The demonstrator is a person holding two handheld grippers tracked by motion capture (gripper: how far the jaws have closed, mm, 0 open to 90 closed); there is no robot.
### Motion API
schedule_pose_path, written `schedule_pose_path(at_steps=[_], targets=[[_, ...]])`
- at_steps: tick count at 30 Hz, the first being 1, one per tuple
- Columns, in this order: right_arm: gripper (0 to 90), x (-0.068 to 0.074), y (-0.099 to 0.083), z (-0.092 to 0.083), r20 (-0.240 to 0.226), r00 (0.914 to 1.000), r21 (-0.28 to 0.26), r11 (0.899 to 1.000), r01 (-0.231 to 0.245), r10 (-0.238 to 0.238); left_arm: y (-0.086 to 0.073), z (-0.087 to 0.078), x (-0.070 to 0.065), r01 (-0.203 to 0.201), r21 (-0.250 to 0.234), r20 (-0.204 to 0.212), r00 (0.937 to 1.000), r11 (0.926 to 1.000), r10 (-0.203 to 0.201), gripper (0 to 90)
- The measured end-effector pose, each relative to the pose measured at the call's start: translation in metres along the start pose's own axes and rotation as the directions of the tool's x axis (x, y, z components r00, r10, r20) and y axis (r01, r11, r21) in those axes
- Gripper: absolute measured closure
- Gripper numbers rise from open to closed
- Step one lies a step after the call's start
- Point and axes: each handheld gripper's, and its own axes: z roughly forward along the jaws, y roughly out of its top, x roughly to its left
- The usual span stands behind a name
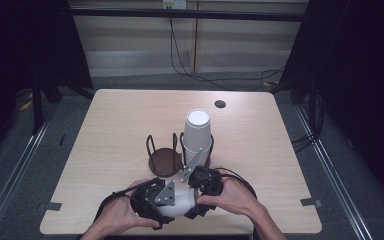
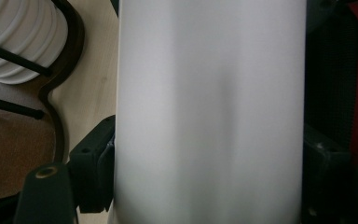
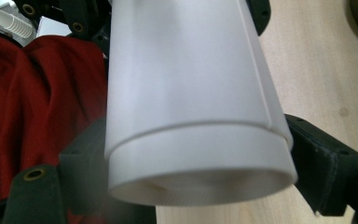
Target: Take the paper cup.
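Note:
Two nested white paper cups (image 1: 182, 201) lie sideways between my grippers near the table's front edge. In the right gripper view the cups (image 3: 191, 93) overlap, the open rim (image 3: 200, 186) facing the camera. My right gripper (image 3: 200, 172) is shut on the rim end, with a black jaw on each side. My left gripper (image 2: 205, 172) is shut on the white cup wall (image 2: 209, 112), which sits pressed between its jaws. In the high view the left gripper (image 1: 166, 199) and right gripper (image 1: 195, 192) face each other, a hand around each.
A black wire holder (image 1: 152, 145) stands mid-table. Its right ring holds a stack of upturned white cups (image 1: 197, 132); its left ring shows a bare brown base (image 1: 164, 161). A dark round hole (image 1: 220, 104) lies near the far edge. Red cloth (image 3: 37, 116) is beside the cups.

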Motion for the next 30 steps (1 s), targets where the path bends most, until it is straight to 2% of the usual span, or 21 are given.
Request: schedule_pose_path(at_steps=[2,3,6,14,21,22,25,26,30], targets=[[19.5,0.0005,0.0007,0.0008,-0.007,1.0,0.009,1.0,-0.005,0.005,0.0008,0.0004,0.0,-0.005,-0.004,0.0,1.0,1.0,0.005,22.2],[21.6,0.0001,0.0007,0.0011,-0.01,0.9999,0.005,1.0,0.007,-0.007,0.0011,0.0009,-0.0003,-0.006,-0.002,-0.001,1.0,1.0,0.006,22.2],[21.5,0.0013,0.0017,0.002,-0.011,0.9996,0.003,1.0,0.024,-0.024,0.0015,0.0017,-0.0012,-0.005,0.001,0.0,1.0,1.0,0.005,22.2],[23.4,0.0024,0.0025,0.0008,-0.019,0.9995,-0.004,1.0,0.025,-0.025,0.0025,0.0029,-0.0014,-0.011,-0.009,-0.005,0.9999,0.9999,0.011,22.2],[24.0,0.0053,0.0027,-0.001,0.004,0.9993,-0.018,0.999,0.036,-0.036,0.0006,0.0,-0.0007,0.006,-0.027,0.005,1.0,0.9996,-0.006,22.2],[24.7,0.0053,0.0029,-0.0009,0.007,0.9986,-0.031,0.998,0.053,-0.053,0.0002,-0.0005,-0.0004,0.008,-0.029,0.007,0.9999,0.9995,-0.007,22.2],[25.2,0.0053,0.003,-0.0009,0.003,0.9987,-0.028,0.998,0.05,-0.05,-0.0004,-0.0007,0.0004,0.0,-0.037,0.014,0.9999,0.9993,0.0,22.1],[25.6,0.0053,0.0028,-0.0009,-0.001,0.9993,-0.009,0.999,0.037,-0.037,-0.0004,-0.0009,0.0005,-0.005,-0.029,0.016,0.9999,0.9996,0.005,21.8],[25.9,0.0047,0.0026,-0.0007,0.0,0.9993,-0.012,0.999,0.036,-0.036,-0.0018,0.0001,0.0014,0.002,-0.049,0.02,0.9998,0.9988,-0.001,21.2]])
